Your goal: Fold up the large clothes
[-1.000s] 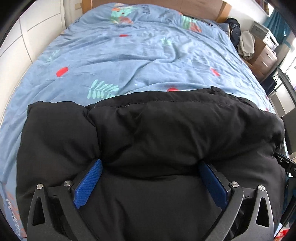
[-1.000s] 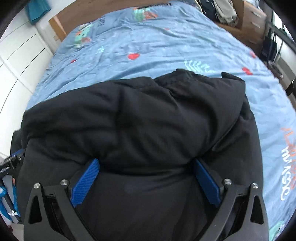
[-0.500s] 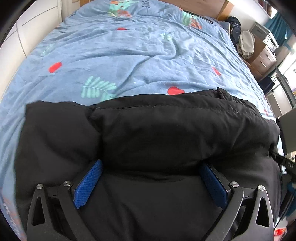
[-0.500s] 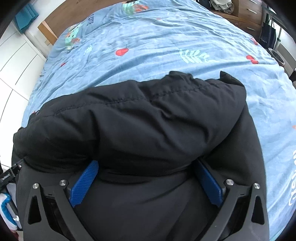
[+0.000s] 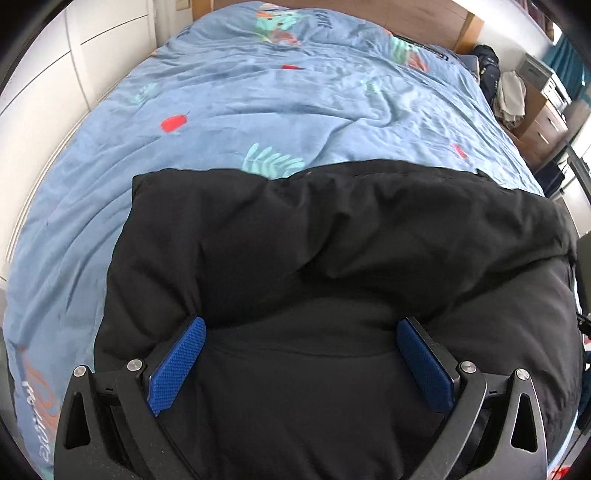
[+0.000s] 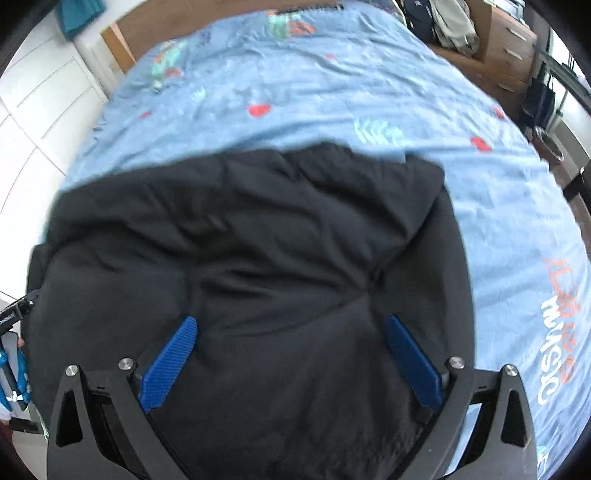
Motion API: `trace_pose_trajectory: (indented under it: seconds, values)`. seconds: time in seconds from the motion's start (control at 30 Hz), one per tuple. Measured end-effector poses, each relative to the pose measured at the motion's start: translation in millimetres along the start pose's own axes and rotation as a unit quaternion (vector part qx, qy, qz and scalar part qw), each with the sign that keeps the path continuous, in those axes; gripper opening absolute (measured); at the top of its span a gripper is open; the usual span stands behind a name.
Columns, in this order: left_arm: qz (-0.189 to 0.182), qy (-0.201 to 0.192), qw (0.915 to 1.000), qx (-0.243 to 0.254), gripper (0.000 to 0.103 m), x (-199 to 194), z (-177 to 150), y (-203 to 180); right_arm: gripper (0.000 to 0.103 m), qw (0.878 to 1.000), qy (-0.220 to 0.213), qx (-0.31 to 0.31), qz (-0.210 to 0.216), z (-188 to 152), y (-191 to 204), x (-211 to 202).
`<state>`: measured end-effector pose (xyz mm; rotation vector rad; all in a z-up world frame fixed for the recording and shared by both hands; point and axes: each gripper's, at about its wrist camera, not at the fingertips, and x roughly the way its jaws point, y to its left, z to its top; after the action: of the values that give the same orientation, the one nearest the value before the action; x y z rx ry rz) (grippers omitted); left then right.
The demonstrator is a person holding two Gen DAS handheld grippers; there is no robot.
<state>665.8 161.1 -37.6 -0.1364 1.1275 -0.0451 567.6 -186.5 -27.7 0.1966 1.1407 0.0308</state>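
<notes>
A black puffy jacket (image 5: 332, 258) lies on the near end of a bed with a blue patterned cover (image 5: 277, 110). It also fills the right wrist view (image 6: 258, 240). My left gripper (image 5: 299, 328) is open, its blue pads (image 5: 177, 365) wide apart on the jacket's near part; the padded fabric bulges over the tips. My right gripper (image 6: 291, 321) is open too, its blue pads (image 6: 410, 362) spread wide on the jacket. Neither gripper is closed on the fabric. The right wrist view is blurred.
The bed cover (image 6: 332, 92) stretches far ahead to a wooden headboard (image 5: 406, 14). White cupboard doors (image 5: 55, 74) stand to the left. A wooden drawer unit (image 5: 543, 122) with clothes on it stands at the far right.
The lifted fold of jacket has dropped forward and flattened, its far edge lying farther up the bed. Both grippers have come clear of the fold and stay open.
</notes>
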Motion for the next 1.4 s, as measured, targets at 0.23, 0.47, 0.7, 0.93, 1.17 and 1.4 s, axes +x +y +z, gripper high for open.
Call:
trace_pose_trajectory:
  seconds: [0.23, 0.47, 0.7, 0.93, 1.17, 1.4]
  values:
    - [0.016, -0.006, 0.9999, 0.000, 0.102, -5, -7, 2, 0.102, 0.999, 0.009, 0.031, -0.016, -7, -17, 24]
    - [0.062, -0.033, 0.9975, 0.011, 0.102, -30, -22, 0, 0.102, 0.998, 0.005, 0.018, -0.059, -6, -22, 12]
    - [0.091, -0.066, 0.9930, 0.036, 0.102, -56, -33, -6, 0.102, 0.996, -0.006, 0.020, -0.092, -14, -34, -12]
    - [0.111, -0.093, 0.9873, 0.065, 0.102, -71, -47, -18, 0.102, 0.996, -0.019, 0.017, -0.089, -30, -44, -38]
    - [0.121, -0.117, 0.9830, 0.074, 0.102, -86, -60, -17, 0.103, 0.996, -0.030, 0.023, -0.078, -48, -55, -58]
    - [0.129, -0.126, 0.9805, 0.078, 0.102, -93, -73, -10, 0.103, 0.996, -0.038, 0.042, -0.062, -70, -67, -72]
